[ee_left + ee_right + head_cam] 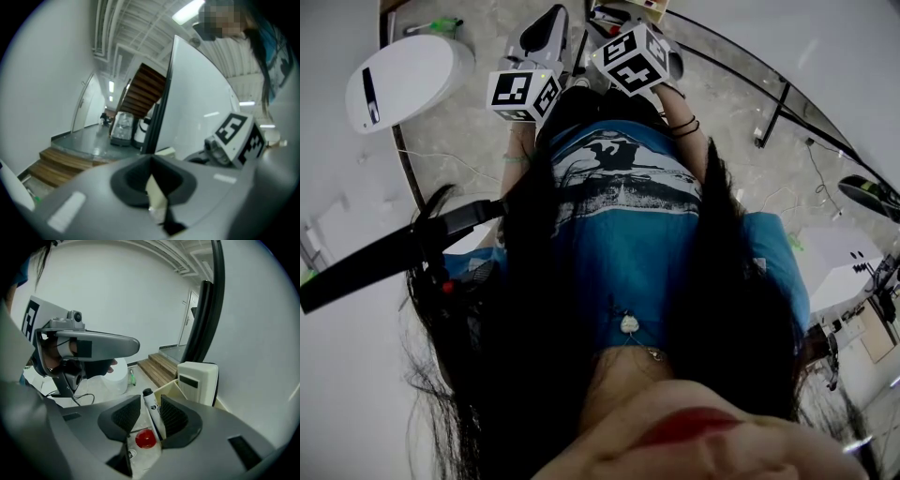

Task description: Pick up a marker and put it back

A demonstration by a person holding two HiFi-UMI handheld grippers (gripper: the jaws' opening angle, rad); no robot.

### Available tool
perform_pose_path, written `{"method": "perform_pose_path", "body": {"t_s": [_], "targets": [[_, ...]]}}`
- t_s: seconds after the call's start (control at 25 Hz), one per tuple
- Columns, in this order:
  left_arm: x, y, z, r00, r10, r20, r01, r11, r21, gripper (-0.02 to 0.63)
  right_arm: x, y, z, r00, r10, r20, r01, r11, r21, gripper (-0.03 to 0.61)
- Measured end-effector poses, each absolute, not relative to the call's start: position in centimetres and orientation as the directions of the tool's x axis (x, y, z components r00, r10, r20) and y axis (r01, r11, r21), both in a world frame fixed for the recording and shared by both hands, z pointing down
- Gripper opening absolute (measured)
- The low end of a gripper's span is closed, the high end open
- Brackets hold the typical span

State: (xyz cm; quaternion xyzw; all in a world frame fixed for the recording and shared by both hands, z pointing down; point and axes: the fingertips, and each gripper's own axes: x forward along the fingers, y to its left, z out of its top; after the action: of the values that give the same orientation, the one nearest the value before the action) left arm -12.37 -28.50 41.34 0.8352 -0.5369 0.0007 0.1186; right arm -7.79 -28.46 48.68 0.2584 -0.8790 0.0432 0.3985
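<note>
**A:** What is our left gripper doing?

**B:** Not much. Its fingers are pressed together at the tips, and there is no marker in them. A pale bit shows in the slit low down, and we cannot tell what it is. This gripper points out across the room, away from the job.

**A:** And our right gripper?

**B:** That one tips down over the cream box. Its fingers stand wide apart. The marker is white with a black cap. It stands in the box, right in the gap between the fingers. It is close by the right finger, but nothing pinches it. A red round thing shows lower down in the gap.

**A:** So which step are we on?

**B:** We think the marker is home in its box and we are not holding it. We may be about to grab it, or it may be back for good. We cannot tell which.

**A:** What comes next?

**B:** If we grab, we must close slowly on the white body, below the cap. If we are done, we lift straight up so we do not knock it over.
</note>
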Motion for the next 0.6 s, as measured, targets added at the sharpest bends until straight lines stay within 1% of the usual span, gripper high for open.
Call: {"method": "perform_pose_path", "body": {"t_s": [0.12, 0.24, 0.36, 0.52, 0.6], "targets": [[-12.5, -28.5, 41.5, 0.422, -0.897, 0.128, -0.897, -0.394, 0.200, 0.002, -7.8, -28.5, 49.3, -0.520, -0.419, 0.745, -0.488, 0.861, 0.143, 0.132], [-12.4, -28.6, 41.5, 0.423, -0.897, 0.126, -0.897, -0.394, 0.201, 0.002, -7.7, -28.5, 49.3, -0.521, -0.409, 0.749, -0.480, 0.866, 0.138, 0.132], [-12.1, -28.6, 41.5, 0.429, -0.894, 0.128, -0.894, -0.400, 0.202, 0.002, -7.5, -28.6, 48.8, -0.544, -0.401, 0.736, -0.483, 0.868, 0.116, 0.109], [-11.9, -28.5, 41.6, 0.437, -0.890, 0.133, -0.891, -0.408, 0.201, 0.002, -7.3, -28.5, 48.1, -0.576, -0.405, 0.710, -0.502, 0.861, 0.084, 0.109], [-11.8, -28.5, 41.5, 0.440, -0.888, 0.133, -0.889, -0.411, 0.200, 0.002, -7.1, -28.6, 47.7, -0.588, -0.427, 0.687, -0.517, 0.852, 0.087, 0.108]]}}
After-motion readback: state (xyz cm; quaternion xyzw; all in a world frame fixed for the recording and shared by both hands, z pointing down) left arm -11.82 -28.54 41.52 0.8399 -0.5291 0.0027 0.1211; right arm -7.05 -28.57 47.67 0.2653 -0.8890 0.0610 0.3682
